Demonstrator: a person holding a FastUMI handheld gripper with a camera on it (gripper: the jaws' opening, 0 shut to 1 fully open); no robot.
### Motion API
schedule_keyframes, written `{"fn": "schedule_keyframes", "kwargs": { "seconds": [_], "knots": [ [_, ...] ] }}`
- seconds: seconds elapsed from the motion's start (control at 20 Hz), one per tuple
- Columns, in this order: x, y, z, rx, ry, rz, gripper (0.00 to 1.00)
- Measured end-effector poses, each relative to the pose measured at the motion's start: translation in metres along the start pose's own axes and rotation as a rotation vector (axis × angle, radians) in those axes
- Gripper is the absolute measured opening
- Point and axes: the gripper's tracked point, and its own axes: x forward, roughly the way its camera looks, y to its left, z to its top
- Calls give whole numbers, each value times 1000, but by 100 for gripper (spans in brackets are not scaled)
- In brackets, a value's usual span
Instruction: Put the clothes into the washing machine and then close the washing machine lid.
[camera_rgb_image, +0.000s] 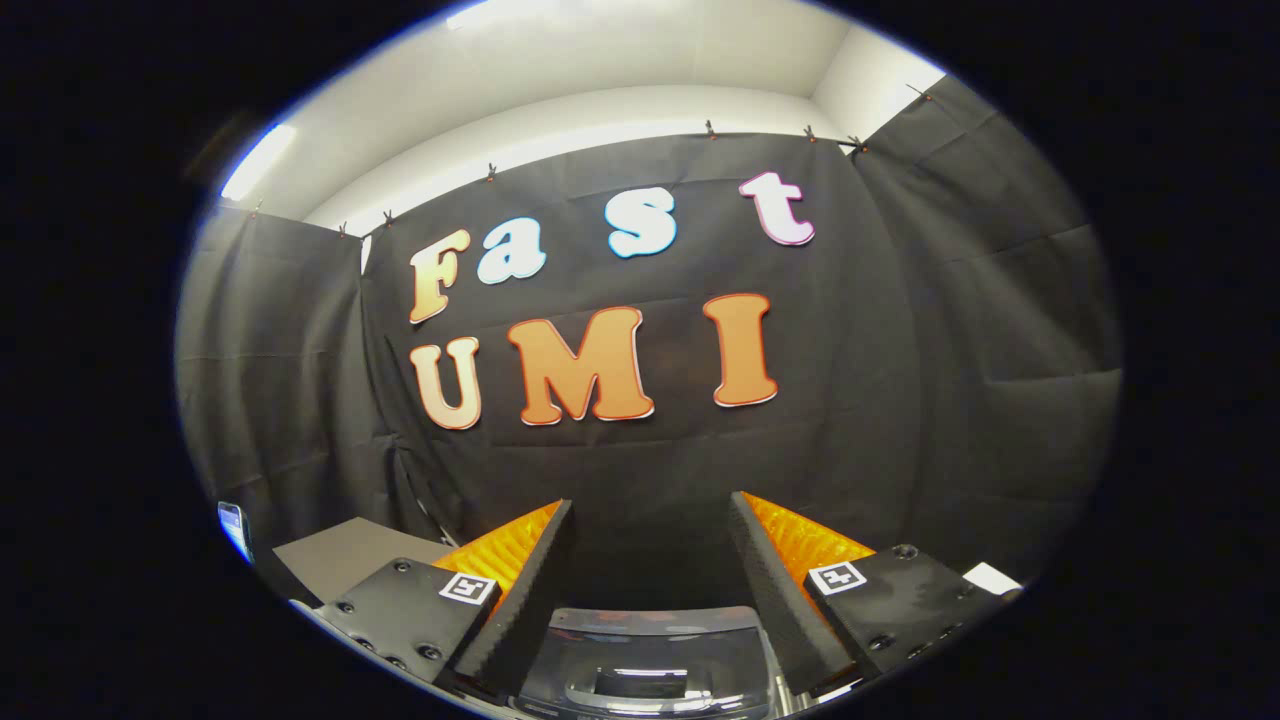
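Observation:
My gripper (650, 510) is held high and level, open, with nothing between its fingers. Below and between the fingers lies the top of the washing machine (650, 665), a glossy dark lid with a handle recess that reflects the ceiling light. The lid looks down flat. No clothes are to be seen from here. The fingers point at the black cloth wall beyond the machine.
A grey table surface (345, 560) lies to the left of the fingers, with a small lit screen (233, 527) at its far left. A small white patch (992, 577) sits to the right. Black cloth walls close in on three sides.

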Motion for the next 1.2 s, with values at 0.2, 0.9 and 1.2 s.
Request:
{"fn": "schedule_keyframes", "kwargs": {
  "seconds": [0.2, 0.9, 1.2],
  "knots": [
    [-26, -43, 5, 22, -29, -53, 98],
    [-71, -113, 27, -13, -98, -149, 98],
    [-70, -101, 20, -10, -84, -111, 98]
  ]
}}
